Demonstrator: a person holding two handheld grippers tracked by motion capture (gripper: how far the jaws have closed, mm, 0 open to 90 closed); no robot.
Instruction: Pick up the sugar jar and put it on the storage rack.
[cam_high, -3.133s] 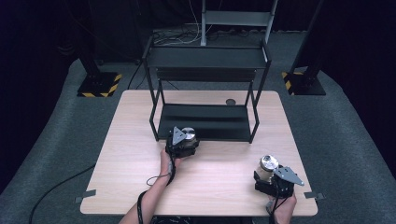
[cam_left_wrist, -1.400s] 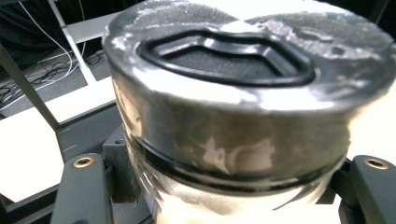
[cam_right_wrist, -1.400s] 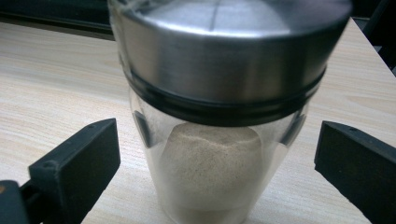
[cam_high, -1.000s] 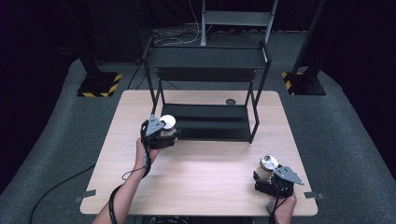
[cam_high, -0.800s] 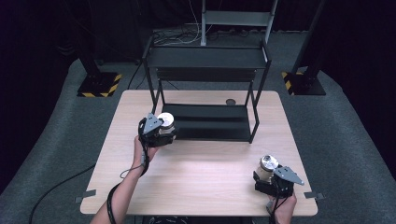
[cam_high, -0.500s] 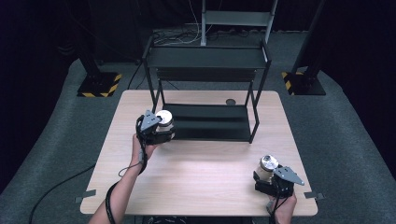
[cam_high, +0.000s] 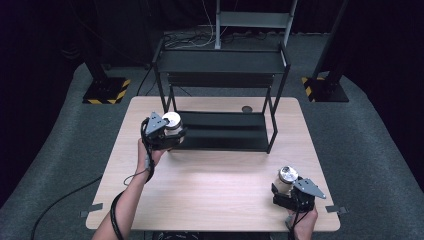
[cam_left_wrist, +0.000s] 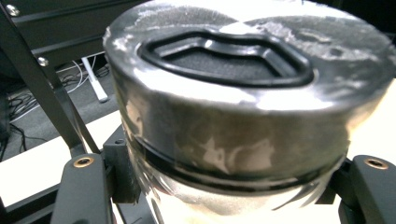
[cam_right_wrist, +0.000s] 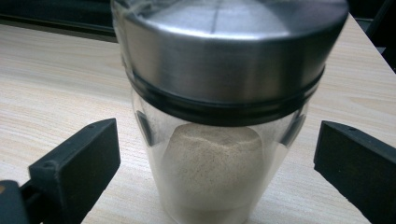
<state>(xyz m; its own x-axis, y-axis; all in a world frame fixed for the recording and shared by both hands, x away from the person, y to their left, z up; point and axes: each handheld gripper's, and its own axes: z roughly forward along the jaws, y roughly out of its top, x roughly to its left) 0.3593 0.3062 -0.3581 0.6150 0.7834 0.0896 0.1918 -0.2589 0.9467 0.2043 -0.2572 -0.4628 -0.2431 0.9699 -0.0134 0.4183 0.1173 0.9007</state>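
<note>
The left tongs (cam_high: 167, 131) have travelled from the middle of the surface (cam_high: 210, 195) out toward its left side, and now sit at the left end of the black metal rack (cam_high: 220, 100), just in front of its lower shelf (cam_high: 225, 131). They carry a jar with a steel lid (cam_high: 171, 120), lifted off the wood; in the left gripper view the jaws press against the glass on both sides below the lid (cam_left_wrist: 243, 70), so they are clamped on it. That shift suggests the jar is headed for the lower shelf, with the set-down not yet made.

This lid is brushed steel, round and low, with a black moulded recess sunk in its top and a dark seal ring beneath; the metal shows smears and bright glare.

At the right, the right tongs (cam_high: 292, 192) have not budged near the front right corner. A second jar (cam_right_wrist: 215, 154) stands on the pale wood-grain surface between their jaws, which are spread wide and well clear of the glass, holding nothing. The jar is clear glass, slightly tapered, part-filled with a fine beige powder heaped in a mound, under a smooth steel lid (cam_right_wrist: 224, 51)
</note>
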